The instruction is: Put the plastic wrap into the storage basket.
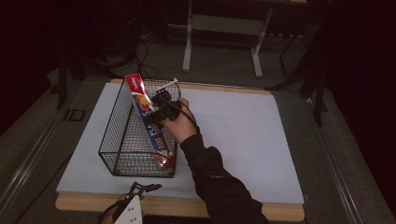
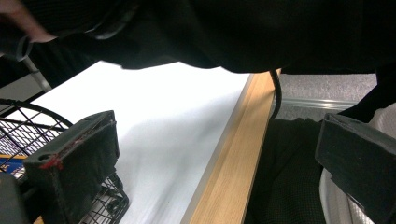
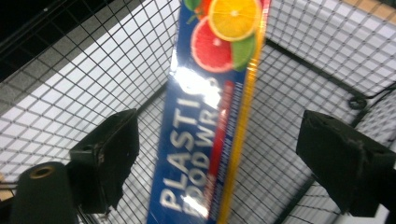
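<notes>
Plastic wrap box (image 3: 205,121) leans in wire basket (image 1: 122,140), between right gripper (image 3: 224,154) fingers (image 3: 109,154); fingers wide, not touching.

The plastic wrap box (image 3: 205,121) reads "PLASTIC FOOD WRAP"; its lower end shows "100" from above.

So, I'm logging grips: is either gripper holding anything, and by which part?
Nothing held. The right gripper stands open around the plastic wrap box; left gripper open.

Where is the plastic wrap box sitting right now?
In the high view the plastic wrap box leans diagonally inside the wire basket on the table's left side, its top poking above the rim, with the open right gripper beside it.
</notes>
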{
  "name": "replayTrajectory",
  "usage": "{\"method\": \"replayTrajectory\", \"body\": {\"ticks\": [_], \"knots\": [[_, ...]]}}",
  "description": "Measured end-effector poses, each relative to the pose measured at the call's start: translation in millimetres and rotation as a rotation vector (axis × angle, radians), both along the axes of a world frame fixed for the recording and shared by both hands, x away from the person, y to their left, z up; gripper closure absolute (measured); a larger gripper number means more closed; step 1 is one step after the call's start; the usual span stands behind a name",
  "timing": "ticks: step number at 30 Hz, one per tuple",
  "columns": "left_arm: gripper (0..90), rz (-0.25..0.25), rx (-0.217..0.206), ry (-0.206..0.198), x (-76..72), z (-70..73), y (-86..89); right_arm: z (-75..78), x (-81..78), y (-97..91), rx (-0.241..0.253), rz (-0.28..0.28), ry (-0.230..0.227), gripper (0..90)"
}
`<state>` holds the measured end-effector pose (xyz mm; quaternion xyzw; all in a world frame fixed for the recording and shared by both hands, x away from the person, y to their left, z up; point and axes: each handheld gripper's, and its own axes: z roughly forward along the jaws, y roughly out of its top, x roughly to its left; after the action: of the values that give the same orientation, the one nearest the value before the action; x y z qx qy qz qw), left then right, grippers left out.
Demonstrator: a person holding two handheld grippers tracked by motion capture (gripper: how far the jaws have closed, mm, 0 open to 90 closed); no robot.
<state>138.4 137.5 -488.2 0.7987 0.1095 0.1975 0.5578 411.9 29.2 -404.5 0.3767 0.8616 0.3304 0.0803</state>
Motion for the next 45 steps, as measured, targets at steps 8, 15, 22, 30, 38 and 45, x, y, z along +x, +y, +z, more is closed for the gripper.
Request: {"method": "replayTrajectory", "body": {"ticks": [8, 15, 22, 30, 38, 45], "knots": [[0.1, -0.003, 0.005, 0.003, 0.3, -0.6, -0.7, 6.8, -14.5, -35.6, 0.023, -0.018, -0.024, 14.7], [0.1, 0.0, 0.019, 0.005, 1.5, -1.8, -3.1, 7.2, -27.6, -73.7, 0.028, -0.041, -0.036, 18.4], [0.1, 0.004, 0.025, 0.008, 2.4, -2.5, -2.9, -2.1, -35.7, -109.0, 0.055, -0.066, -0.027, 18.5], [0.1, 0.003, 0.027, 0.007, 2.4, -2.7, -3.4, -18.4, -50.5, -144.5, 0.041, -0.081, -0.089, 18.4], [0.1, 0.006, 0.029, 0.008, 2.7, -3.1, -4.0, -39.6, -67.6, -177.9, 0.049, -0.084, -0.127, 17.7], [0.1, 0.008, 0.036, 0.01, 3.0, -3.8, -4.8, -51.7, -84.1, -201.0, 0.061, -0.071, -0.106, 17.7]]}}
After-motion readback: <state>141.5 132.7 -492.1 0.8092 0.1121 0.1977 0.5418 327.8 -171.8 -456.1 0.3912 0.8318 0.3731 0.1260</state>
